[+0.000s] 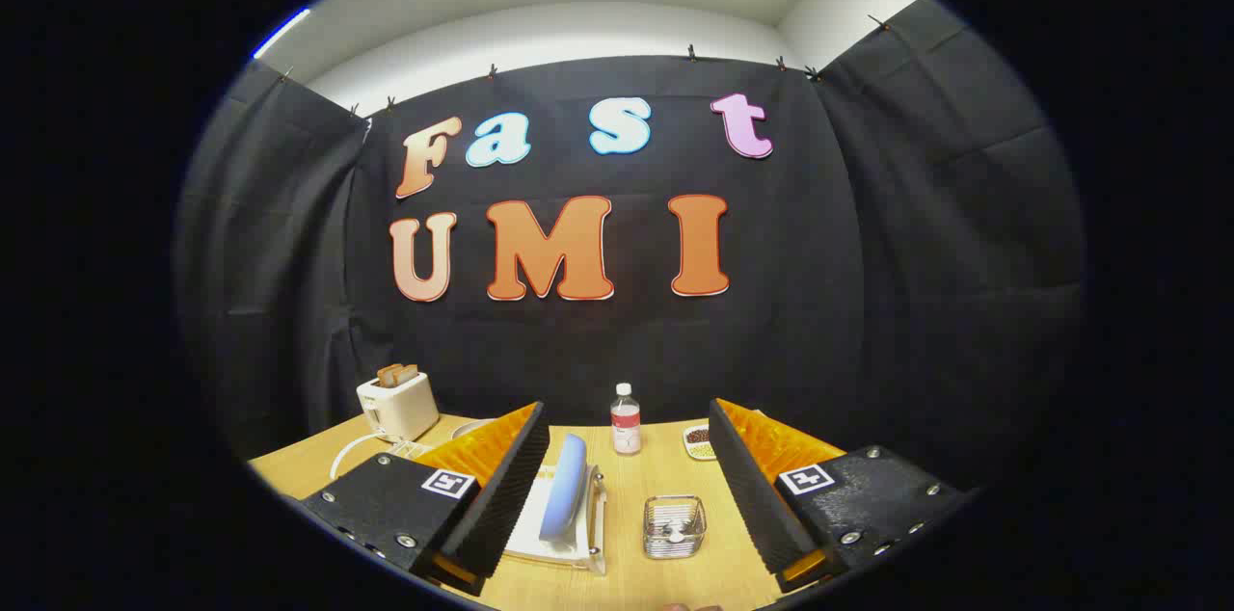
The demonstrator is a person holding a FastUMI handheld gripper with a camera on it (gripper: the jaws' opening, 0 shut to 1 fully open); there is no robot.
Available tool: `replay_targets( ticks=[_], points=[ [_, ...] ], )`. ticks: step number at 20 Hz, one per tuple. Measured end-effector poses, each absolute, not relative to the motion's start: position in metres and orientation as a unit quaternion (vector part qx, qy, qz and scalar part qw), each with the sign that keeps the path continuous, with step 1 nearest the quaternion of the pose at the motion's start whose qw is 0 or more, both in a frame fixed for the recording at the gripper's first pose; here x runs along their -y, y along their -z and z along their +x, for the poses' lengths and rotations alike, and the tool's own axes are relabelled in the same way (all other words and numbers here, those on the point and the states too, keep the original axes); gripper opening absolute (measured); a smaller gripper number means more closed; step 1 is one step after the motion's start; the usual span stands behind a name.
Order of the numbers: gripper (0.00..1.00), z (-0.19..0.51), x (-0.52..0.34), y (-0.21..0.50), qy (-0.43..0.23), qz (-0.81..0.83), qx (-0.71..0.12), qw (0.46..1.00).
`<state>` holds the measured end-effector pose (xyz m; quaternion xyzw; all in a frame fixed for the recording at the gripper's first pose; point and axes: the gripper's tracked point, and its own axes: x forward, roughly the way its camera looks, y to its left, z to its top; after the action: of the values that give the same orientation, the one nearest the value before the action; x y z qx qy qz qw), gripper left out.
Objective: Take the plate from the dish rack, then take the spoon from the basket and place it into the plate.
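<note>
A blue plate (pixel 564 488) stands on edge in a white dish rack (pixel 554 534) on the wooden table (pixel 665 471), close to my left finger. To its right sits a small wire basket (pixel 674 526) with a spoon (pixel 676 528) lying low inside it, barely visible. My gripper (pixel 627 495) is open, its two ribbed black fingers (pixel 501 495) spread wide with nothing between them. Both rack and basket lie between and just ahead of the fingers, below them.
A white toaster (pixel 397 405) with toast in it stands at the back left, its cord trailing on the table. A small clear bottle (pixel 626 419) stands at the back centre. A little dish of beans (pixel 699 441) sits beside the right finger.
</note>
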<state>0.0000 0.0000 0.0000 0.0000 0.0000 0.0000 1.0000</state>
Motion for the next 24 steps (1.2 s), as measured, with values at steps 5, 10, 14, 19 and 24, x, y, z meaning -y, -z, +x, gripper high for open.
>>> replay_targets(
  ticks=[5, 10, 14, 19, 24],
  points=[
    [0.99, -0.009, -0.018, -0.002, 0.002, -0.001, -0.010, 1.000],
    [0.99, -0.011, -0.017, 0.000, 0.009, -0.002, -0.017, 1.000],
    [0.99, -0.010, -0.021, 0.001, 0.010, -0.001, -0.023, 1.000],
    [0.99, -0.006, -0.029, 0.013, -0.002, -0.016, -0.042, 0.999],
    [0.99, 0.006, -0.037, 0.029, -0.010, 0.007, -0.065, 0.998]
  ],
)
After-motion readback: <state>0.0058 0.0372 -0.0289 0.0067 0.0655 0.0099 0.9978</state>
